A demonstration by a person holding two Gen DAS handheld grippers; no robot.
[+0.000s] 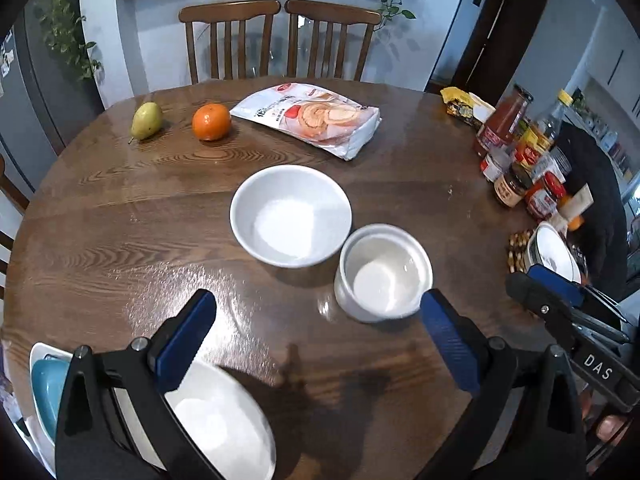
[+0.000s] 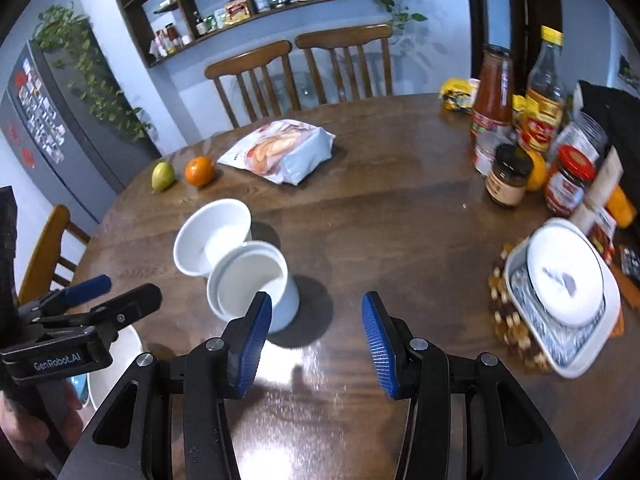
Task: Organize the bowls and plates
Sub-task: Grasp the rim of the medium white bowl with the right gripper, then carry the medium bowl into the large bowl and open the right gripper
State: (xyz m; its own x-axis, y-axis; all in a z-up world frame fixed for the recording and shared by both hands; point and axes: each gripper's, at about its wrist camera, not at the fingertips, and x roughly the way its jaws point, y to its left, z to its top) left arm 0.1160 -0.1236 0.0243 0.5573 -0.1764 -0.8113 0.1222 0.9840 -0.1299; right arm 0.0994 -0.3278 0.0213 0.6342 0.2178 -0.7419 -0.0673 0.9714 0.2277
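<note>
A wide white bowl (image 1: 291,214) and a smaller, deeper white bowl (image 1: 383,276) stand side by side mid-table; both show in the right wrist view, the wide bowl (image 2: 212,236) behind the deep bowl (image 2: 254,286). My left gripper (image 1: 320,338) is open and empty, just in front of the deep bowl. Under it a white bowl (image 1: 224,420) sits beside a teal dish (image 1: 46,392) on a white plate. My right gripper (image 2: 316,340) is open and empty, right of the deep bowl. At the right a white bowl (image 2: 564,276) rests on a patterned square plate (image 2: 576,344).
The round wooden table (image 1: 120,220) carries a pear (image 1: 146,121), an orange (image 1: 211,121), a food bag (image 1: 312,118) and several jars and bottles (image 2: 520,128) at the right edge. Nuts (image 2: 506,316) lie by the square plate. Two chairs (image 1: 280,36) stand behind.
</note>
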